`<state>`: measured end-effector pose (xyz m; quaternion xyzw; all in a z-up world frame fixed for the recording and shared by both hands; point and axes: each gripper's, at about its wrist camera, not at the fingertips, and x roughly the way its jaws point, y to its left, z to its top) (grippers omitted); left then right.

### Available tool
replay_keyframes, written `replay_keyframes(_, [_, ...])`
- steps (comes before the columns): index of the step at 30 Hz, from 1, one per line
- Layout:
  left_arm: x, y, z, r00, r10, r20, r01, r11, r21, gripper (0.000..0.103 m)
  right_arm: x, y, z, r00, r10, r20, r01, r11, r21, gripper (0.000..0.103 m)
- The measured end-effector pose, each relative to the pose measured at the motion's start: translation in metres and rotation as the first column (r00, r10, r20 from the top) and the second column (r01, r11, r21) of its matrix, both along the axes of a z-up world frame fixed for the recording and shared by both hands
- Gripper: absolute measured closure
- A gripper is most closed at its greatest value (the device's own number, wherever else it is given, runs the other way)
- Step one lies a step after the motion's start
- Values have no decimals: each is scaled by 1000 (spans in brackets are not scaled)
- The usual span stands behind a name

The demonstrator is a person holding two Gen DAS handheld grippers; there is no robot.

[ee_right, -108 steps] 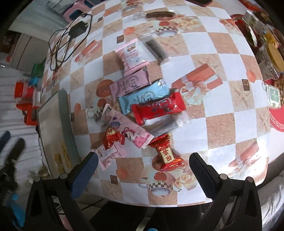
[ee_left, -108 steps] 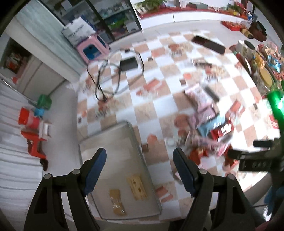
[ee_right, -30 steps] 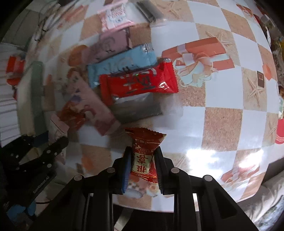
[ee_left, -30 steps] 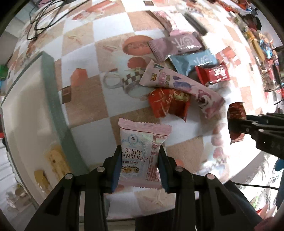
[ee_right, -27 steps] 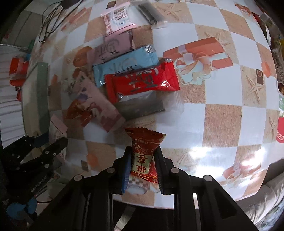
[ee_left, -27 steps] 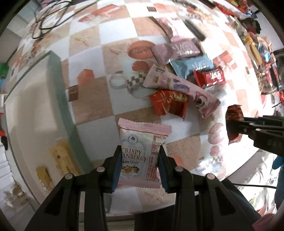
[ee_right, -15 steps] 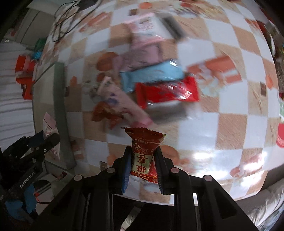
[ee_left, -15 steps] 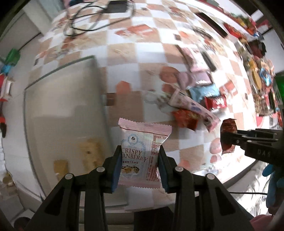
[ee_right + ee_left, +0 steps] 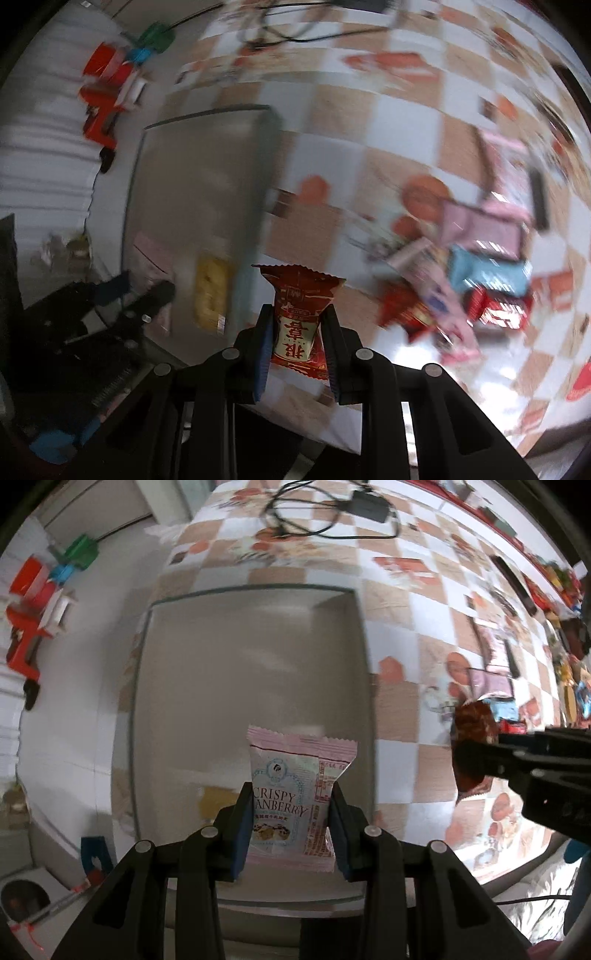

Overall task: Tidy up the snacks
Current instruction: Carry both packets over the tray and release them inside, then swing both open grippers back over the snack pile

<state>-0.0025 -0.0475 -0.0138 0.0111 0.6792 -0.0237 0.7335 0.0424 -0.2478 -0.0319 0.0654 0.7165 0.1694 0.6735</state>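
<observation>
My left gripper (image 9: 290, 823) is shut on a pink cranberry snack packet (image 9: 295, 775) and holds it upright above the near half of a grey tray (image 9: 258, 657). My right gripper (image 9: 295, 343) is shut on a red snack packet (image 9: 299, 314) and hangs over the table just right of the tray (image 9: 192, 177). In the left wrist view the red packet (image 9: 472, 734) and the right gripper show at the right. A yellow snack (image 9: 210, 291) lies in the tray. A pile of snacks (image 9: 476, 269) lies on the checked tablecloth.
A black cable and adapter (image 9: 347, 509) lie on the far part of the table. Red, green and blue items (image 9: 40, 590) stand on the floor to the left. The table's front edge is close below both grippers.
Both grippers have swung left with their packets. The left one now hangs over the tray; the right one has moved from over the snack pile to the tray's right edge.
</observation>
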Motion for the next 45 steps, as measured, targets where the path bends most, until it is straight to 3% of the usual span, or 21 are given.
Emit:
replay_keyframes(2, [-3, 9, -4, 1000, 22, -8, -21, 998, 51, 62, 6, 21, 1, 1000, 29, 5, -29, 1000, 9, 76])
replay_keyframes(10, [-13, 36, -23, 996, 74, -53, -70, 995, 75, 62, 18, 79, -11, 993, 117, -16, -117, 993, 24, 76])
replay_keyframes(19, [-22, 44, -33, 995, 62, -73, -54, 992, 112, 61, 18, 105, -25, 988, 147, -45, -146, 989, 36, 76])
replay_keyframes(22, [-24, 43, -35, 995, 59, -82, -46, 988, 150, 48, 19, 113, -28, 987, 153, -55, -151, 988, 37, 76])
replay_keyframes(23, [-24, 43, -35, 995, 61, -84, -47, 986, 159, 37, 19, 112, -28, 987, 152, -54, -151, 988, 33, 75])
replay_keyframes(25, [-26, 41, -34, 995, 67, -77, -54, 986, 158, 29, 18, 109, -28, 988, 143, -55, -142, 990, 24, 65])
replay_keyframes(26, [-26, 42, -32, 994, 82, -76, -71, 987, 144, 27, 18, 110, -30, 989, 137, -57, -136, 991, 20, 39])
replay_keyframes(27, [-26, 42, -33, 993, 87, -81, -75, 987, 140, 25, 17, 104, -29, 990, 126, -56, -126, 992, 0, 22])
replay_keyframes(34, [-27, 21, -35, 994, 44, -100, -27, 985, 169, 25, 7, 56, -37, 996, 21, -81, -27, 998, -63, 17])
replay_keyframes(35, [-26, 16, -34, 994, 36, -101, -18, 985, 170, 25, 3, 44, -41, 996, -5, -94, -3, 997, -78, 3])
replay_keyframes(38, [-24, 2, -32, 995, 7, -100, 11, 985, 174, 24, -7, 10, -47, 991, -75, -113, 65, 993, -94, 0])
replay_keyframes(41, [-20, -12, -31, 994, -24, -107, 43, 984, 175, 24, -17, -23, -54, 977, -159, -143, 143, 983, -114, 0])
replay_keyframes(45, [-16, -31, -29, 992, -62, -107, 81, 980, 182, 24, -26, -78, -66, 932, -315, -180, 287, 943, -167, 0])
